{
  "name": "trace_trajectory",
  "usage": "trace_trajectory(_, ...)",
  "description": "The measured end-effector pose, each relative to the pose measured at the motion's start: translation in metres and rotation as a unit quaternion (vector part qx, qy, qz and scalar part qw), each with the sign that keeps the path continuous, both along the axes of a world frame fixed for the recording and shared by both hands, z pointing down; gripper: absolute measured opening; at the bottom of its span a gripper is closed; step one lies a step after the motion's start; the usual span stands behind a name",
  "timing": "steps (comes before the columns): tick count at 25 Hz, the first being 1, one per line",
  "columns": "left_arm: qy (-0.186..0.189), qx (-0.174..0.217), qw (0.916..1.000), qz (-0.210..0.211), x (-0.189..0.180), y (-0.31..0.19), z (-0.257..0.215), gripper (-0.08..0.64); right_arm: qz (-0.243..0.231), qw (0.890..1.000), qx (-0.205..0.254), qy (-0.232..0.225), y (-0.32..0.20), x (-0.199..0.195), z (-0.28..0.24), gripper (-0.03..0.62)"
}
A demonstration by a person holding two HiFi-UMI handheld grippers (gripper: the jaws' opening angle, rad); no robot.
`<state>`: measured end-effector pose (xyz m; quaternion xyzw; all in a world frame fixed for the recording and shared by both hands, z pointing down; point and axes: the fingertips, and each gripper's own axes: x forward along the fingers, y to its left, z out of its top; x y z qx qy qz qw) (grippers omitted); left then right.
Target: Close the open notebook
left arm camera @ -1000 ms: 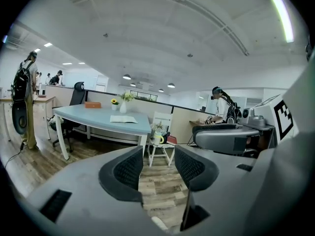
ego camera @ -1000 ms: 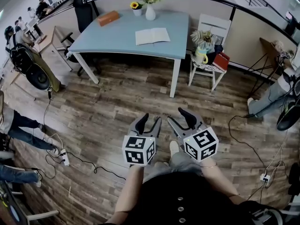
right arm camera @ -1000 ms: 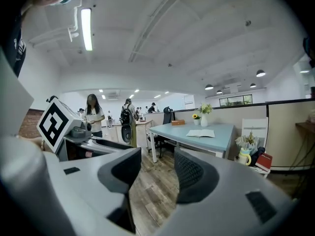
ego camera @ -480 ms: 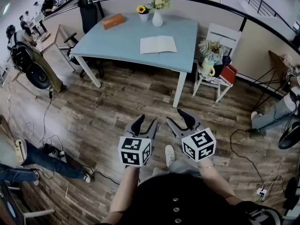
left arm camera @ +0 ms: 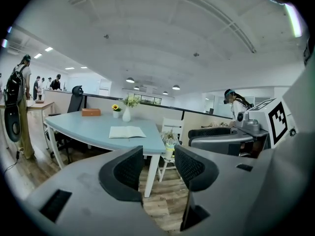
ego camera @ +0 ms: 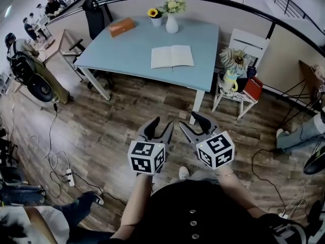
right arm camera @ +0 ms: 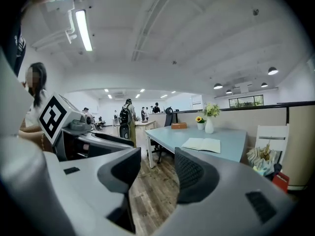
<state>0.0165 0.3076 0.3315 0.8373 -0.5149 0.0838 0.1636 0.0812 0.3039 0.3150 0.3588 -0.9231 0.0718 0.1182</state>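
Change: the bench point(ego camera: 127, 47) sits larger and nearer in the head view than a second ago, so the person has been walking towards it.
Left hand-held gripper point(ego camera: 162, 125): jaws spread with nothing between them, over the wooden floor.
Right hand-held gripper point(ego camera: 191, 123): also spread and empty, just beside the left one.
Meaning: this looks like the approach only; both are well short of the bench and closing has not begun.
Notebook point(ego camera: 172, 56): lies open and flat with pale pages up, right of the bench's middle, in front of a white vase point(ego camera: 172, 24).
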Motion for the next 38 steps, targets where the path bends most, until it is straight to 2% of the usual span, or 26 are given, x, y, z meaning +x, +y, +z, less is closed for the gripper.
trace_trajectory(7, 0.0, -0.009, 0.9998, -0.019, 0.0, -0.034, 0.008, 0.18, -0.023, 1.0, -0.01, -0.001, -0.038, -0.001, 0.011, 0.201)
trace_trajectory(19, 0.002, -0.05, 0.9985, -0.025, -0.007, -0.071, 0.034, 0.179, -0.013, 0.999, -0.044, -0.009, -0.075, 0.002, 0.033, 0.199)
trace_trajectory(29, 0.006, -0.054, 0.9985, 0.0, -0.017, -0.141, 0.041, 0.179, 0.017, 0.999, -0.05, -0.001, -0.142, -0.003, 0.04, 0.198)
trace_trajectory(38, 0.011, -0.052, 0.9978, 0.04, -0.046, -0.212, 0.036, 0.179, 0.042, 0.998, -0.041, 0.002, -0.214, -0.04, 0.034, 0.198)
